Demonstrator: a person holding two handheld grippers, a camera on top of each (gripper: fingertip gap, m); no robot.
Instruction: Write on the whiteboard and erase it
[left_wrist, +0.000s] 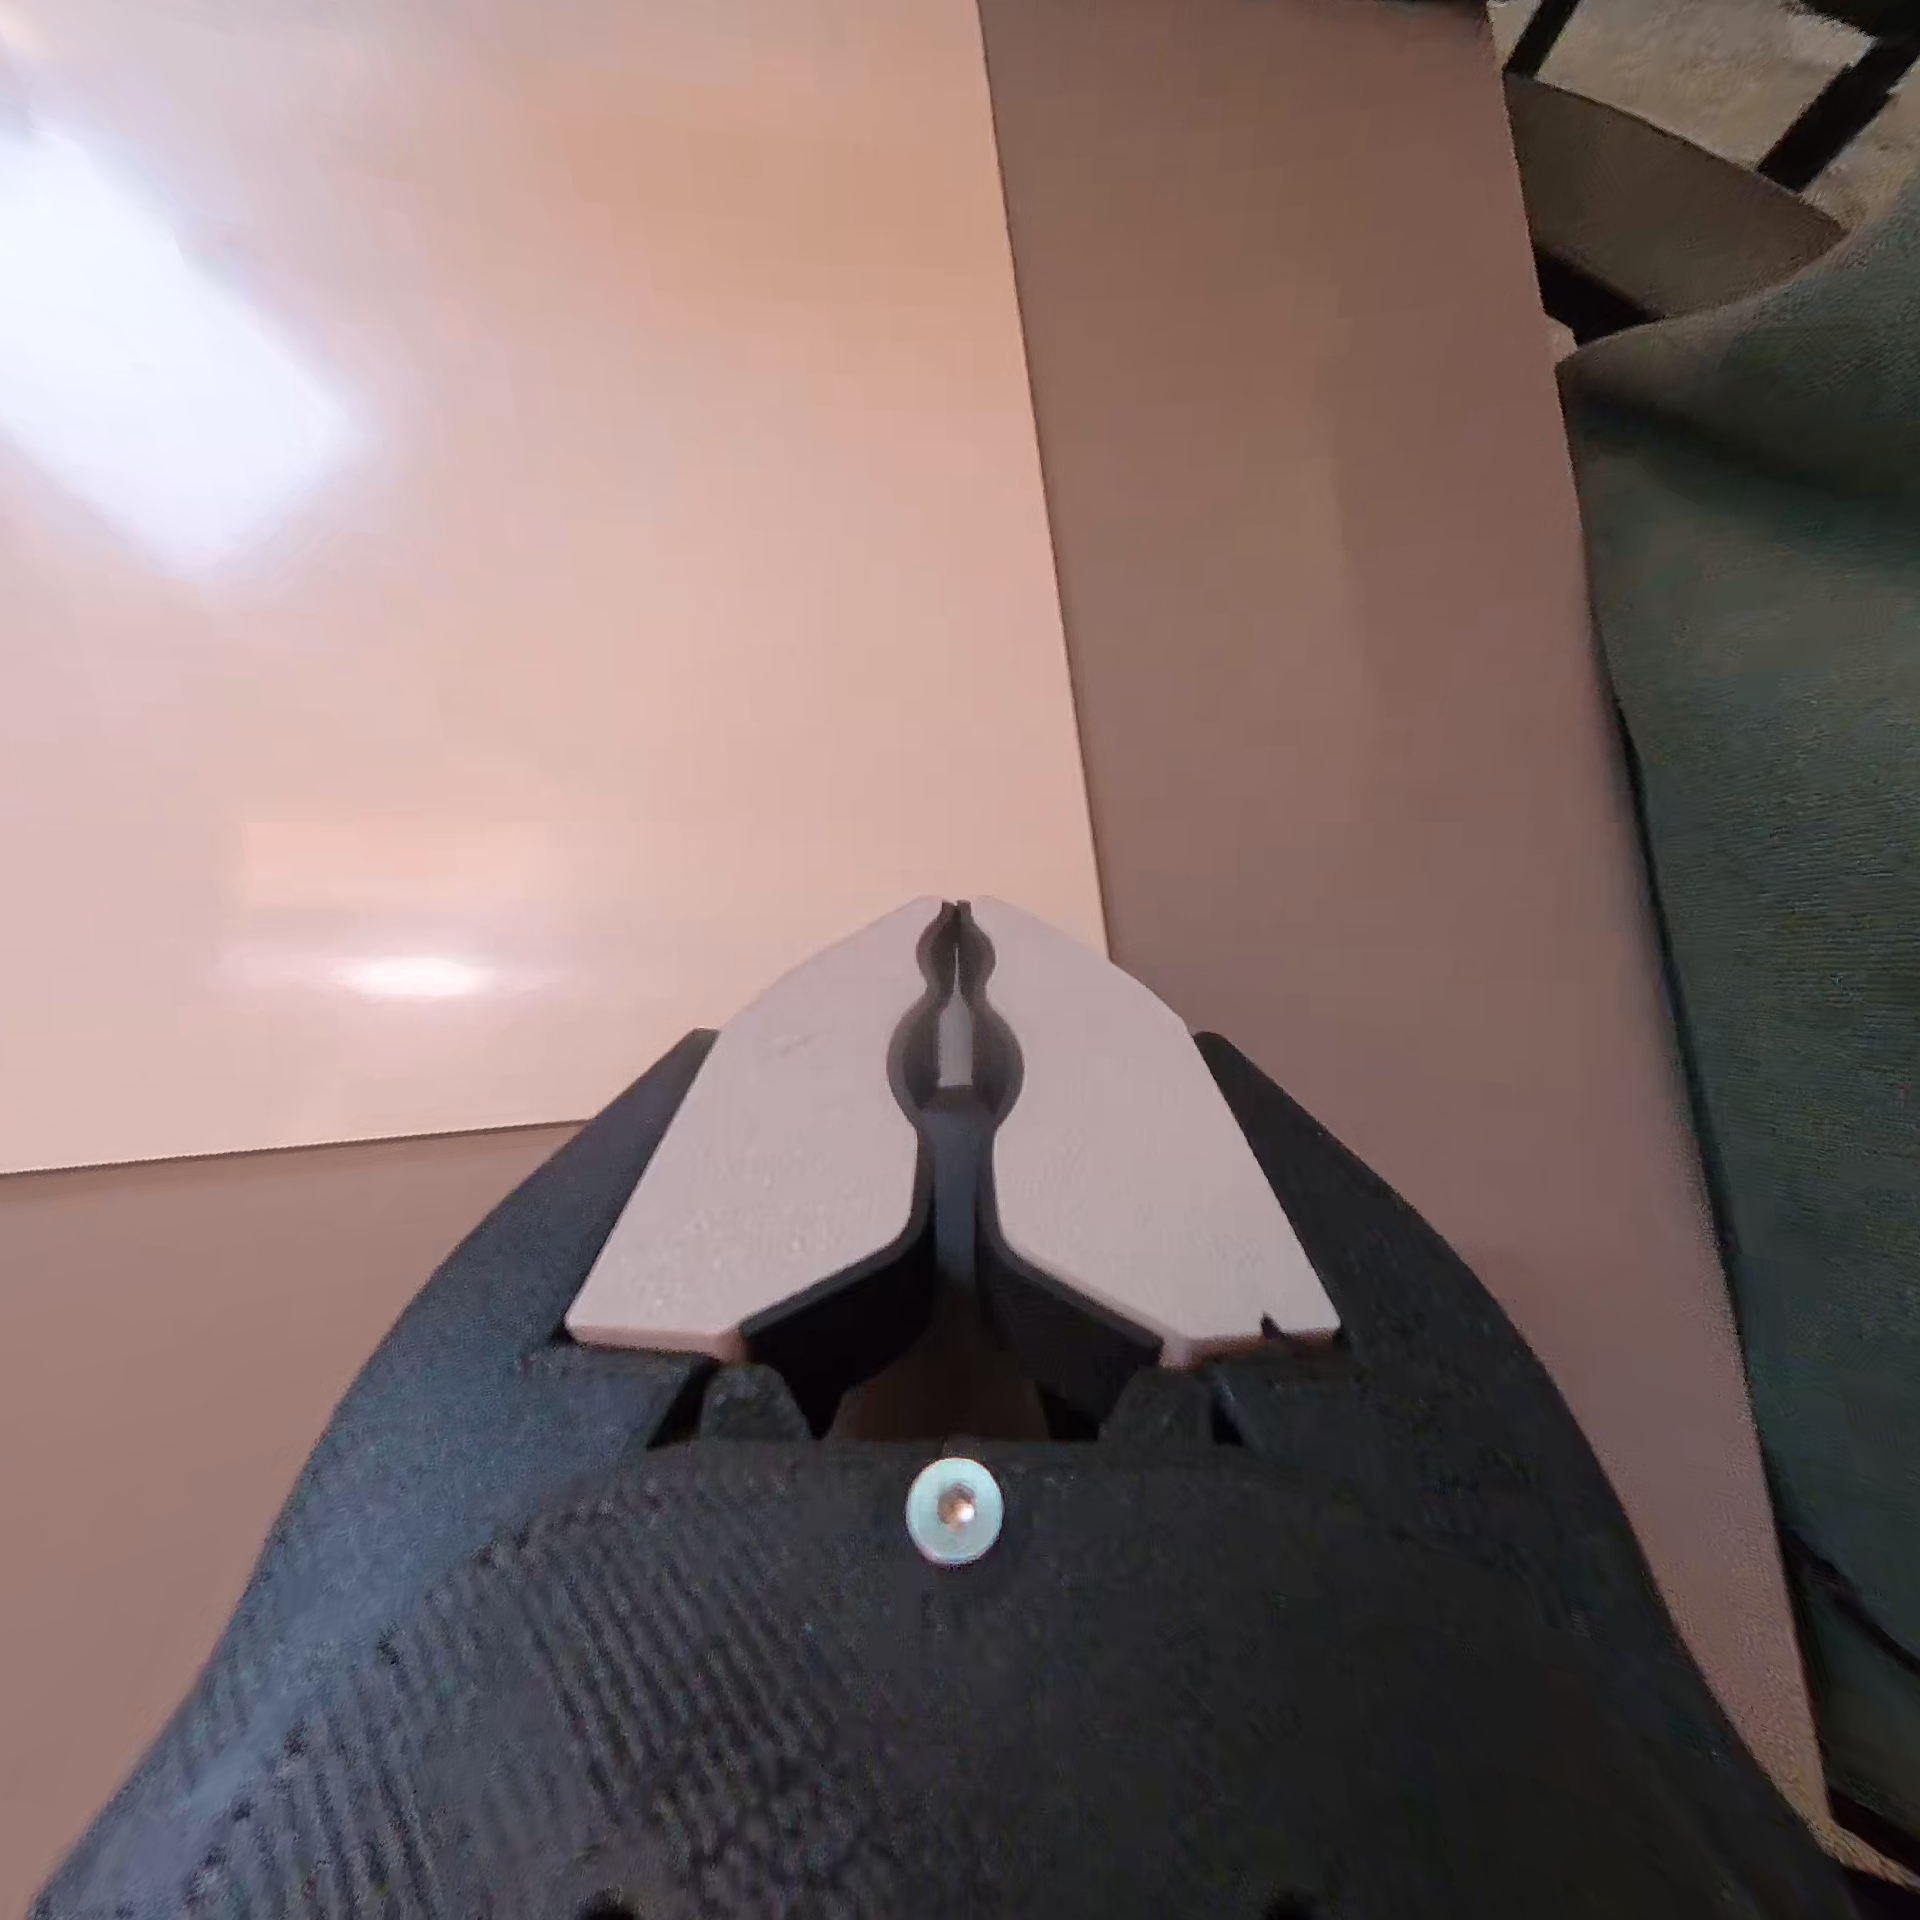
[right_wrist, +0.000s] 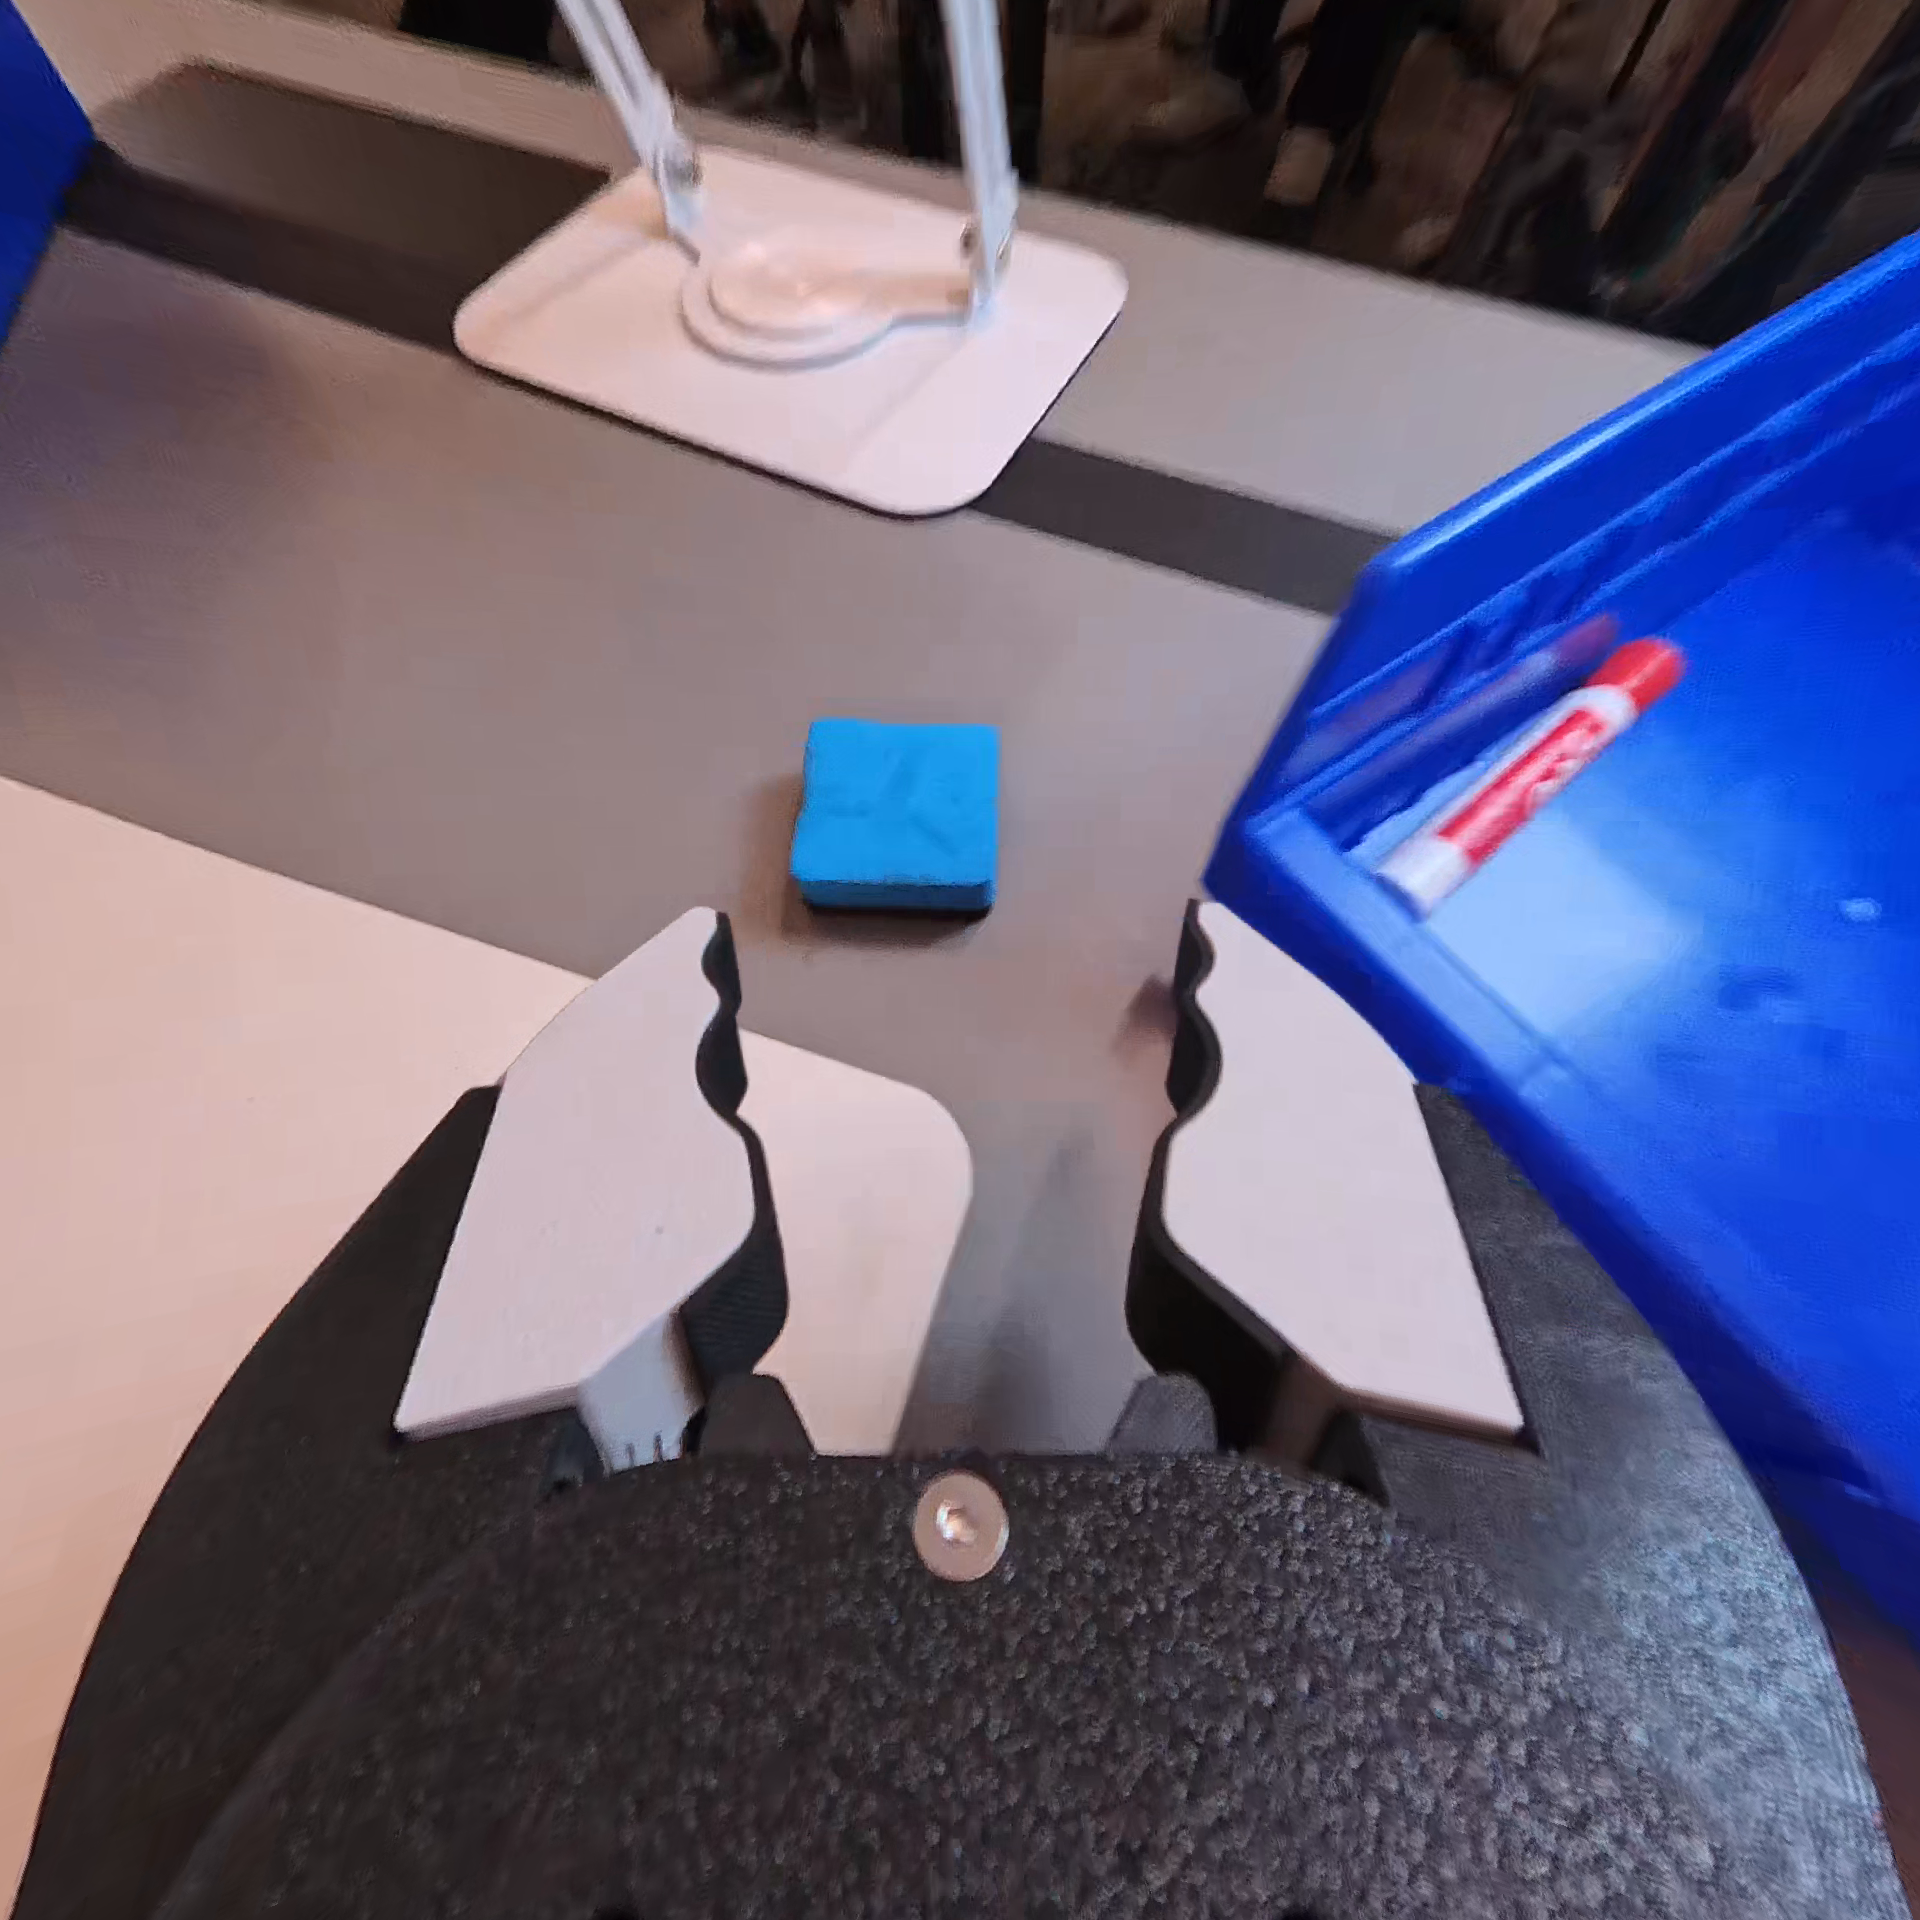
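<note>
Right wrist view: right gripper (right_wrist: 956, 940) spread wide, nothing between the jaws, pointed down at the grey tabletop (right_wrist: 364, 623). Small blue eraser (right_wrist: 896, 816) lies flat at frame centre, just ahead of the fingertips and roughly on the gripper's centreline, dark felt side down. Gap between jaws looks wider than the eraser, so this reads as a line-up for picking it up; not yet touching.

Blue plastic bin (right_wrist: 1621, 935) fills the right of the frame, tilted toward the camera. Inside, against its near-left wall, a red-capped marker (right_wrist: 1527, 774) and a darker pen-like thing beside it, too blurred to name. Marker being in the bin suggests writing is either finished or not started; cannot tell which.

Corner of the whiteboard (right_wrist: 156, 1039) enters from the lower left, rounded corner under the left finger. White lamp base (right_wrist: 935, 395) with two arms sits at upper centre, well clear of the eraser.

Left wrist view: left gripper (left_wrist: 958, 906) clenched, tips meeting, nothing held. It sits low over the near edge of the whiteboard (left_wrist: 520, 623), which fills the upper left, glossy with window glare. No marks visible on the part shown. Likely parked there to steady the board. Dark green upholstery (left_wrist: 1766, 831) at right.

Motion blur in both views.
</note>
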